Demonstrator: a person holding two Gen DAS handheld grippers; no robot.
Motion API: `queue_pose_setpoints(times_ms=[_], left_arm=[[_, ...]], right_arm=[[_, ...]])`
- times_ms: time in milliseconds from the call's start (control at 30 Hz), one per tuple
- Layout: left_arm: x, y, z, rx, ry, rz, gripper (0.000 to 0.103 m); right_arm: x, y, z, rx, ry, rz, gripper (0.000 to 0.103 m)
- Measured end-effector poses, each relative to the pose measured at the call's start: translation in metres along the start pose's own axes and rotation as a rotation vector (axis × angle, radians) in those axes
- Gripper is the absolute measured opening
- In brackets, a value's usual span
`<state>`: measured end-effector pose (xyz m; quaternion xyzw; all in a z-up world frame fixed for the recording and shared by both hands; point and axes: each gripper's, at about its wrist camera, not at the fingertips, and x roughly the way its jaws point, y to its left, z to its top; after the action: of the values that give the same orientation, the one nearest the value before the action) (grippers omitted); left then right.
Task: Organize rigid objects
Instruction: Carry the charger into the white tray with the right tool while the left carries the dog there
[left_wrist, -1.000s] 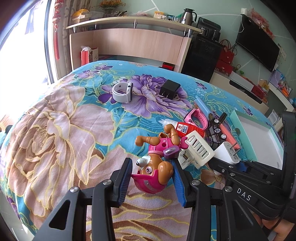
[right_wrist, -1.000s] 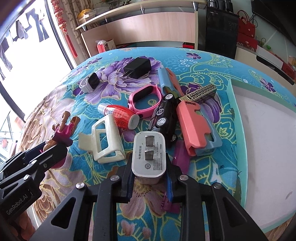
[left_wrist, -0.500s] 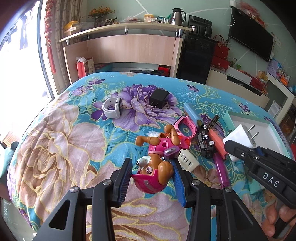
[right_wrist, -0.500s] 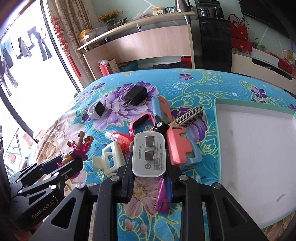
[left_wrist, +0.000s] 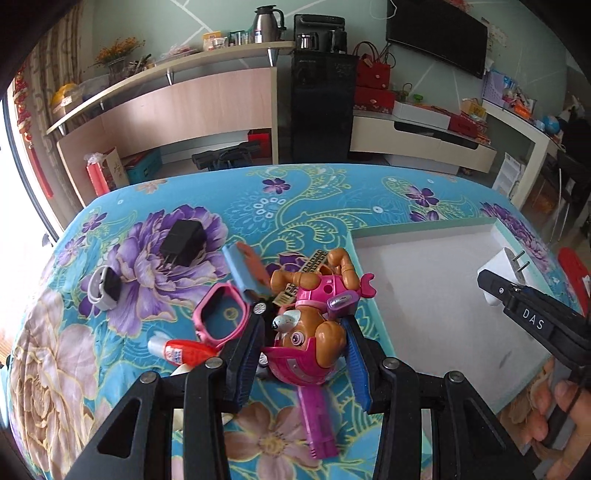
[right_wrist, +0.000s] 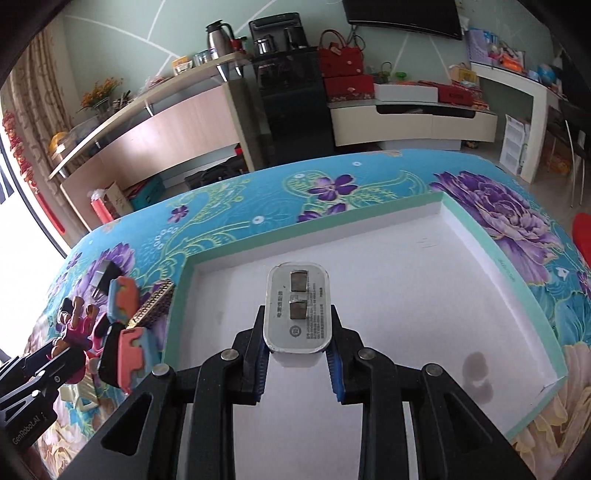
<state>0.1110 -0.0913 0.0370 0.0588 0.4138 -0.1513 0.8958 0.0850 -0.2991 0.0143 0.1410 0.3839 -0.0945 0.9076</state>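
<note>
My left gripper (left_wrist: 301, 332) is shut on a pink and brown toy dog (left_wrist: 314, 325), held above the pile of small objects near the tray's left edge. My right gripper (right_wrist: 297, 332) is shut on a white plug adapter (right_wrist: 297, 310), prongs up, hanging over the inside of the white tray (right_wrist: 498, 325) with the green rim. In the left wrist view the right gripper (left_wrist: 495, 291) and adapter (left_wrist: 496, 266) show over the tray (left_wrist: 424, 295). The left gripper (right_wrist: 70, 354) with the toy dog (right_wrist: 75, 325) appears at the lower left of the right wrist view.
On the floral bedspread (left_wrist: 92, 369) lie a black charger (left_wrist: 183, 242), a grey smartwatch (left_wrist: 105, 288), a pink watch (left_wrist: 221, 317), a red-and-white tube (left_wrist: 181, 350), a blue-and-coral piece (left_wrist: 245, 271) and a purple stick (left_wrist: 317, 424). A person's hand (left_wrist: 554, 413) holds the right gripper.
Both grippers have swung right toward the tray with their loads. The adapter now hangs over the tray's inside, and the toy dog has risen over the pile.
</note>
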Motion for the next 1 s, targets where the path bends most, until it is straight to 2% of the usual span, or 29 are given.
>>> queue_pose_setpoints(times_ms=[267, 467, 1000], left_arm=[[0.026, -0.064, 0.024, 0.098, 0.017, -0.044, 0.046], [0.049, -0.094, 0.031, 0.123, 0.053, -0.064, 0.046], [0.077, -0.119, 0.023, 0.123, 0.107, -0.069, 0.046]], right_arm=[[0.002, -0.066, 0.003, 0.095, -0.003, -0.148, 0.028], [0.003, -0.091, 0.003, 0.134, 0.001, -0.207, 0.028], [0.011, -0.096, -0.001, 0.148, 0.040, -0.200, 0.029]])
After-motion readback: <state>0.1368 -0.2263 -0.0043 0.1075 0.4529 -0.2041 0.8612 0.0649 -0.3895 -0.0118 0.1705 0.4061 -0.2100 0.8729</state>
